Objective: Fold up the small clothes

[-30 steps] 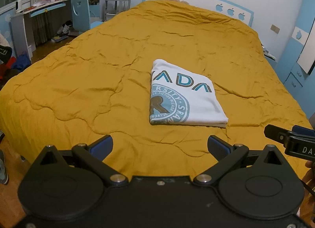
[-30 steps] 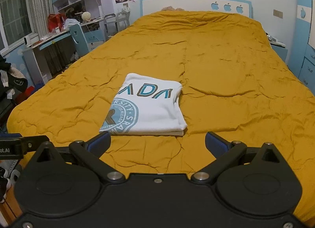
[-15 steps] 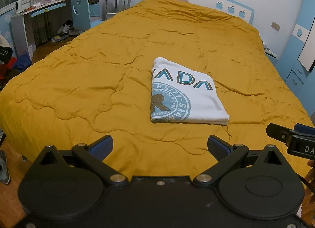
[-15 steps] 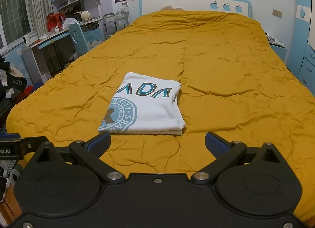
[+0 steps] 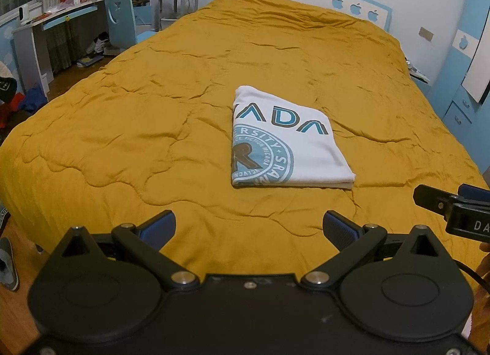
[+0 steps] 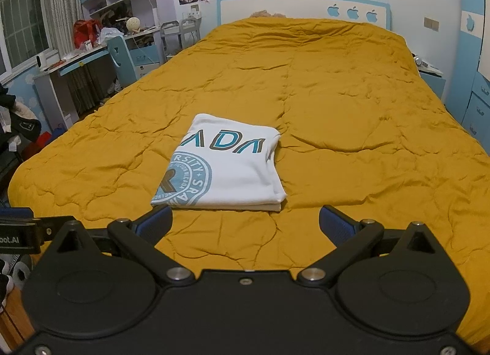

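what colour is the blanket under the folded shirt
Mustard yellow quilt, clearest in the right wrist view.

A white T-shirt (image 5: 284, 146) with teal lettering and a round emblem lies folded into a flat rectangle, mid-frame.

Folded white T-shirt (image 5: 284, 143): printed lettering is cut by the folds, its first letters tucked under at 9 o'clock; the small ring text of the round emblem (image 5: 263, 165) is only partly legible. Right gripper (image 5: 453, 211), at 3 o'clock in the left wrist view, is cropped by the frame edge, fingertips unseen. Left gripper (image 6: 27, 232), at 9 o'clock in the right wrist view, likewise cropped. Desk (image 6: 70, 64) clutter at 10 o'clock is too small to identify.
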Demonstrator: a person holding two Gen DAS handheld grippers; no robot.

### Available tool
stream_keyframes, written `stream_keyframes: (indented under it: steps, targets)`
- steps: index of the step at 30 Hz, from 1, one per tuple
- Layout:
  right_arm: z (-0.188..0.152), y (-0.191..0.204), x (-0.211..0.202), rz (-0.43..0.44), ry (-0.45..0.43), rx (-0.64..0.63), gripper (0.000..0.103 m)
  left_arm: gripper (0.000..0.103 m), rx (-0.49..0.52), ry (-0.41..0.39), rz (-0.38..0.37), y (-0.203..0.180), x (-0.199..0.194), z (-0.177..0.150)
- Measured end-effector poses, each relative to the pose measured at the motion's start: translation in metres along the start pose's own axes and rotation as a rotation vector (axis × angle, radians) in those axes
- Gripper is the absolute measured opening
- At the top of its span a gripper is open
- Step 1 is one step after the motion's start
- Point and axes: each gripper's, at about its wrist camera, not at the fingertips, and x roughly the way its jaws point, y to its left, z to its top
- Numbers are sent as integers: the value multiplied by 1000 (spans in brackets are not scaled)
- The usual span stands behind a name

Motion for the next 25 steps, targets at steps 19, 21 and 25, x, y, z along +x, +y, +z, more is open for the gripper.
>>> stream_keyframes:
  steps: [19, 21, 25]
  targets:
    - [0, -1, -1, -3, 3, -1, 103, 103, -21, 5, -1, 2, 2, 2]
    - [0, -1, -1, -3, 3, -2, 103, 103, -20, -5, 4, 1, 1, 1]
    - [0, -2, 0, -2, 7, 0, 103, 103, -7, -9, 8, -2, 0, 0]
